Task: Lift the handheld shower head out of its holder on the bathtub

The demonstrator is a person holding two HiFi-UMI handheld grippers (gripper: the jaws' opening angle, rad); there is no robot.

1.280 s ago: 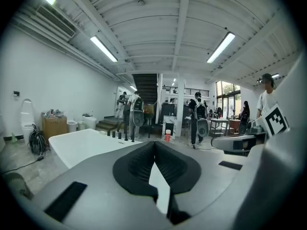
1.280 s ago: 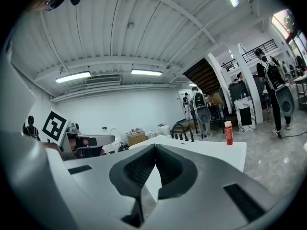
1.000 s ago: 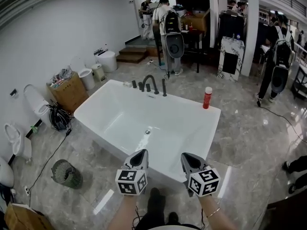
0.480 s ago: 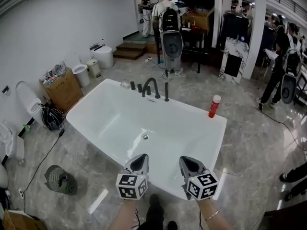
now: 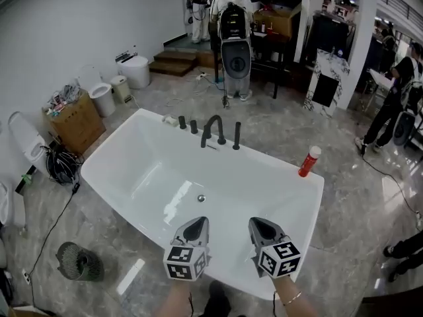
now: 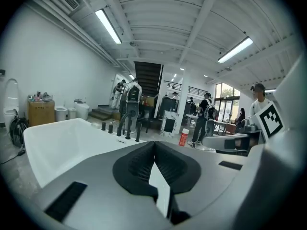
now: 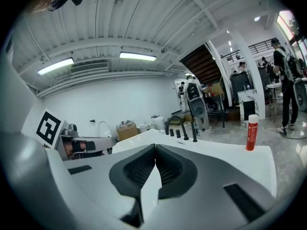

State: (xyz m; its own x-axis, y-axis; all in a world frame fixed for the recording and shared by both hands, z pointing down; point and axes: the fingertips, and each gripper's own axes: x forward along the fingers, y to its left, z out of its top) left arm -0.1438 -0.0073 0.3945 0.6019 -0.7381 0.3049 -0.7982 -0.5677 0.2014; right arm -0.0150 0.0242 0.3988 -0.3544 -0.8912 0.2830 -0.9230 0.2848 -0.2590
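Black fittings on a white bathtub [image 5: 277, 158], that's the trap. The handheld shower head [image 5: 236, 135] stands upright on the far rim, rightmost of a tight row: two knobs [image 5: 182, 122], the arched spout [image 5: 213, 129], then the wand just beside it. Its holder is too small to make out from here, and no hose is visible. Left gripper [image 5: 195, 226] and right gripper [image 5: 262, 226] both hover over the near rim, jaws pressed together with nothing between them. They're well apart from the target, with the whole basin in between. Risks as I see them: (1) arriving with the jaws together and knocking the wand instead of taking it, so they need to part first; (2) clamping the spout or a knob by mistake, same colour and close spacing; (3) pulling at an angle so the wand binds in its socket, it likely wants a straight upward lift; (4) the rod is thin, smooth and dark, and could slip or twist in the grip if taken too near the top; (5) a hidden hose may drag it back once it's out. Red bottle [image 5: 309, 161] sits on the same rim off to the right, near enough for the right gripper to clip on a wide approach.
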